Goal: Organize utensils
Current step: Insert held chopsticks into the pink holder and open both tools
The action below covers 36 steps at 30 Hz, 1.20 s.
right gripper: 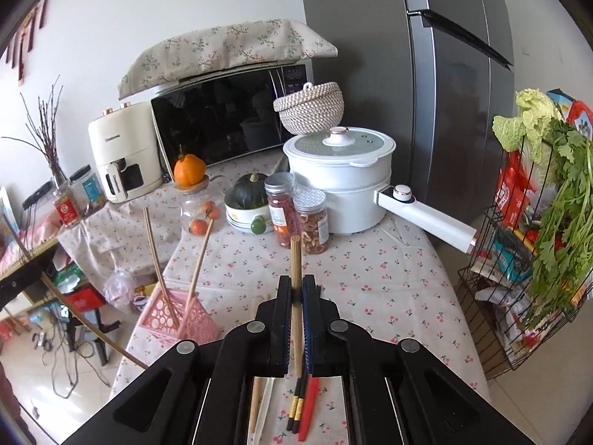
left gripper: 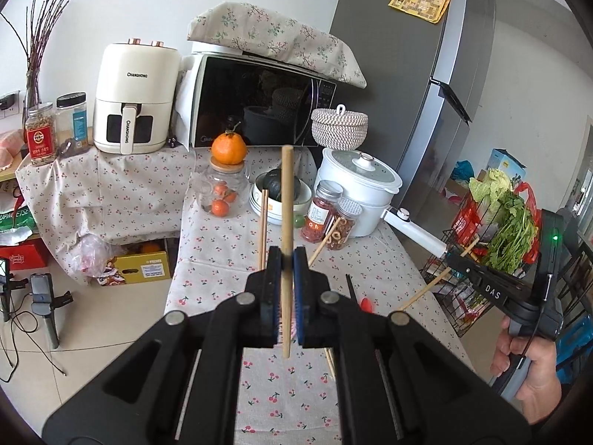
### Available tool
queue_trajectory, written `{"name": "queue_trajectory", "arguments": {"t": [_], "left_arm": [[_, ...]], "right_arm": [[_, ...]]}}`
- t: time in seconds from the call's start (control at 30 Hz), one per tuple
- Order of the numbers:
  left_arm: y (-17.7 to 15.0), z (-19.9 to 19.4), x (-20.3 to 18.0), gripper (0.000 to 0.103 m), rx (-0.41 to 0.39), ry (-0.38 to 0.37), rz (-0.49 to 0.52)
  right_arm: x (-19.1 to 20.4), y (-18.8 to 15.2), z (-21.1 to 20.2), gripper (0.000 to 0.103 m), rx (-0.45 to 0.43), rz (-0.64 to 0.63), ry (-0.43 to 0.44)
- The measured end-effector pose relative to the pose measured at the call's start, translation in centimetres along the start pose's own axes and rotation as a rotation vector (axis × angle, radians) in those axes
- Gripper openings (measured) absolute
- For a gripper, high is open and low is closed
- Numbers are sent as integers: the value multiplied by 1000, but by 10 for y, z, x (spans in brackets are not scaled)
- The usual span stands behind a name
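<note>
My left gripper is shut on a wooden chopstick that sticks up and forward above the cherry-print tablecloth. My right gripper is shut on another wooden chopstick. At the right edge of the left wrist view a hand holds the right gripper with its chopstick. A pink basket on the table's left side holds two upright chopsticks. Under my right gripper lie black chopsticks, a red one, a white one and a wooden one.
At the back of the table stand a white pot with a long handle, two spice jars, a bowl with a squash and a glass jar. A wire rack of vegetables stands to the right, with a fridge behind it.
</note>
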State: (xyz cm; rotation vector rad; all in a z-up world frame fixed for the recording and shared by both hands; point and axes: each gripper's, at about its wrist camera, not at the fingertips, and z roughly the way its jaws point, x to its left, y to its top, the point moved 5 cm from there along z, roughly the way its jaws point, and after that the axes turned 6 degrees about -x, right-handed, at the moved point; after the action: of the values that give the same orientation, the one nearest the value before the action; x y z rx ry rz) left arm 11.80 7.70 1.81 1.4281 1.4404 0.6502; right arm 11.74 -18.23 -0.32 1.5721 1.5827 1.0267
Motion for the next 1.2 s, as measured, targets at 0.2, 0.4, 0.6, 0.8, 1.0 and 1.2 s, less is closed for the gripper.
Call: {"name": "queue_trajectory", "arguments": {"t": [0.2, 0.4, 0.6, 0.8, 1.0, 1.2], "left_arm": [[17, 5, 11, 7, -105, 48, -54], [18, 27, 17, 7, -125, 97, -79], [11, 47, 17, 7, -70, 110, -100], [0, 71, 21, 7, 15, 130, -105], [-12, 90, 24, 7, 88, 135, -105], [-20, 104, 27, 7, 147, 134, -100]], "right_arm": [[28, 31, -25, 5, -96, 0, 87], [55, 52, -30, 5, -149, 55, 177], [72, 59, -18, 5, -169, 125, 249], [84, 49, 11, 6, -141, 147, 268], [90, 28, 49, 6, -59, 150, 256], [91, 9, 78, 6, 27, 154, 247]]}}
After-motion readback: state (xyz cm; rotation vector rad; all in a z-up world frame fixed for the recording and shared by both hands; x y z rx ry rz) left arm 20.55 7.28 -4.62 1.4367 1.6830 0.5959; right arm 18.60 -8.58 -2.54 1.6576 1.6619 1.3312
